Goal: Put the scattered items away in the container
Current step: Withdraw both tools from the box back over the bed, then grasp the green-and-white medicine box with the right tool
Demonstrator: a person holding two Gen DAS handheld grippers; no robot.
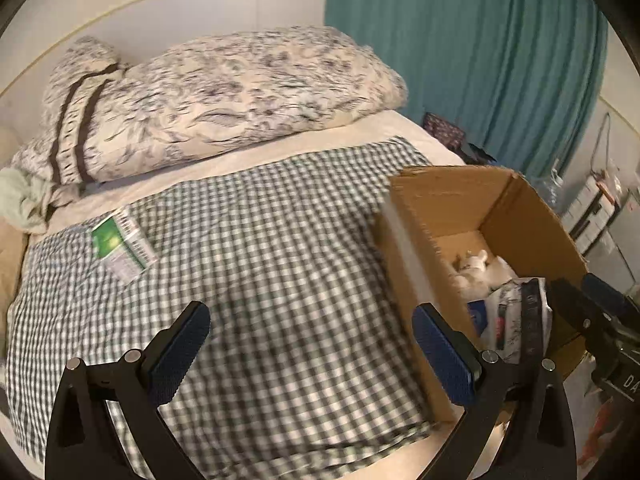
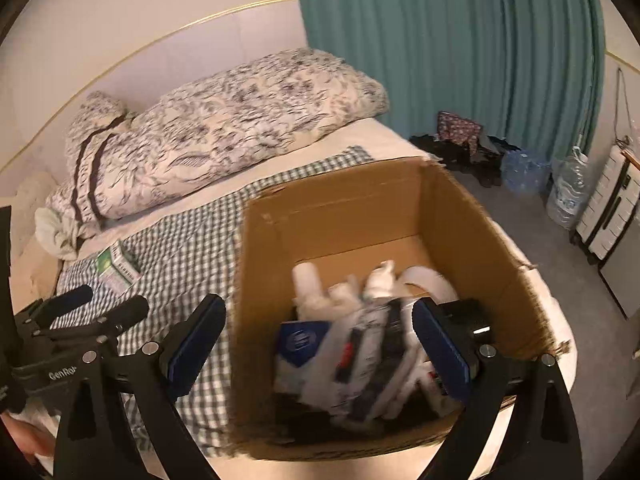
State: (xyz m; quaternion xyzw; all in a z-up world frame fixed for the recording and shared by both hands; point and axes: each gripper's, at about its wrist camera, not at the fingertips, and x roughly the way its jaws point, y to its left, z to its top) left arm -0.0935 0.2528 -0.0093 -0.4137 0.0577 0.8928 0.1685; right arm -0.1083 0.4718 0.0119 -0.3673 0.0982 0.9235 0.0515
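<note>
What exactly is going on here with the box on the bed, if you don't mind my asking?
A person is tidying loose items into a cardboard box that sits on a checked cloth on the bed. The box already holds white cloth pieces and printed packets. The right gripper hovers open over the box, holding nothing. The left gripper is also open and empty, above the cloth. One green and white carton is not yet in the box; it lies on the cloth near the floral pillow.
</note>
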